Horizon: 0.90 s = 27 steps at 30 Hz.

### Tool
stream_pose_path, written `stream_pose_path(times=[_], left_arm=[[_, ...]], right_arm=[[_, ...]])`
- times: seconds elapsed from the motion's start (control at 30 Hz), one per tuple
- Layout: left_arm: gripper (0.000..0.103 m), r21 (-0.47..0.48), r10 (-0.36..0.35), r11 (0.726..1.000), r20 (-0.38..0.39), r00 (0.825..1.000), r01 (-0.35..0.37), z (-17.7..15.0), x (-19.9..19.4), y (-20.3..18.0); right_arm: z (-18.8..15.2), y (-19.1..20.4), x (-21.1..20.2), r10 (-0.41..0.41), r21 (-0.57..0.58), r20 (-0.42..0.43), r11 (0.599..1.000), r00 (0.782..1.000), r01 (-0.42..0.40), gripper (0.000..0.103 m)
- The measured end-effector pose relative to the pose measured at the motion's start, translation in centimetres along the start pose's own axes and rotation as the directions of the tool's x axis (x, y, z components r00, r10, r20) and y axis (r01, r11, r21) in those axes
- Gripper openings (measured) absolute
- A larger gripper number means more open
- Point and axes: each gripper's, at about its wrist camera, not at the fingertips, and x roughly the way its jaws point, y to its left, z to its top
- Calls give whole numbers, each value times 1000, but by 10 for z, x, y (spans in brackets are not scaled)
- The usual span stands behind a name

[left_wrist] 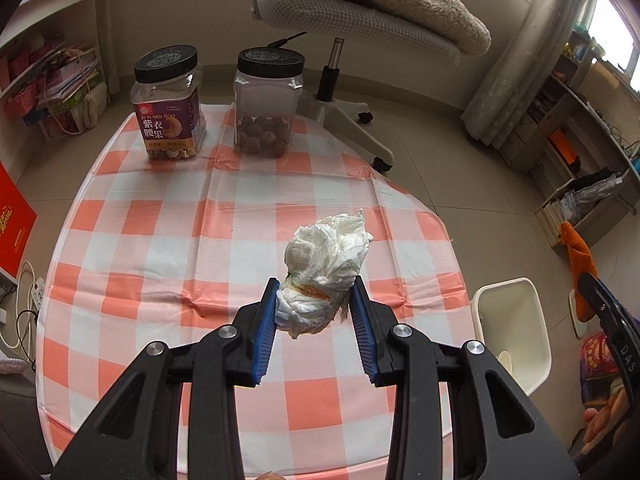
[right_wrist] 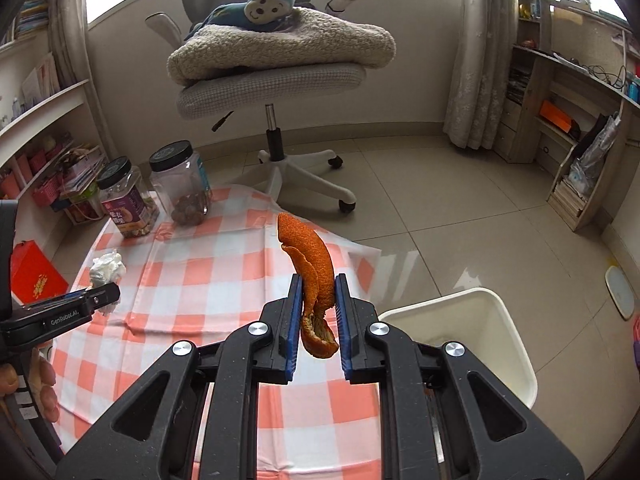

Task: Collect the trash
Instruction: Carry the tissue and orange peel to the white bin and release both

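My left gripper (left_wrist: 315, 294) is shut on a crumpled white tissue wad (left_wrist: 326, 256) with a stained underside, held above the checkered table (left_wrist: 160, 240). The wad also shows in the right wrist view (right_wrist: 106, 268), with the left gripper (right_wrist: 96, 300) below it. My right gripper (right_wrist: 318, 292) is shut on a curled orange peel (right_wrist: 316, 276), held above the table's right edge. The peel shows at the right of the left wrist view (left_wrist: 580, 260). A white trash bin (right_wrist: 464, 340) stands on the floor right of the table; it also shows in the left wrist view (left_wrist: 512, 332).
Two black-lidded clear jars stand at the table's far edge: a purple-labelled nut jar (left_wrist: 170, 104) and one with brown balls (left_wrist: 266, 104). An office chair (right_wrist: 272, 80) with a blanket and plush toy stands behind. Shelves line both walls. A red box (right_wrist: 36, 276) lies left.
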Motion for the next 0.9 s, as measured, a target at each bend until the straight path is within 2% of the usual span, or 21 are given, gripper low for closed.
stream_pose_path(times=[0.23, 0.33, 0.5, 0.67, 0.83, 0.9], left_arm=[[36, 55, -17, 998, -11, 1000, 18, -8, 9, -35], [36, 67, -41, 997, -25, 999, 42, -11, 16, -52], [36, 102, -106, 989, -45, 993, 110, -20, 25, -91], [36, 198, -175, 963, -48, 983, 181, -33, 29, -150], [39, 269, -247, 927, -87, 965, 262, -51, 41, -214], [39, 284, -288, 908, -114, 951, 309, -56, 45, -236]], right_arm=[[-7, -72, 6, -126, 102, -65, 986, 990, 133, 19], [-11, -97, 3, -160, 146, -78, 975, 984, 170, 42], [-13, -131, -14, -227, 204, -38, 952, 973, 230, 63], [-14, -166, -35, -281, 301, 11, 916, 960, 265, 78], [-14, -189, -57, -318, 361, 67, 891, 946, 274, 84], [-13, -194, -65, -348, 354, 84, 887, 934, 298, 86]])
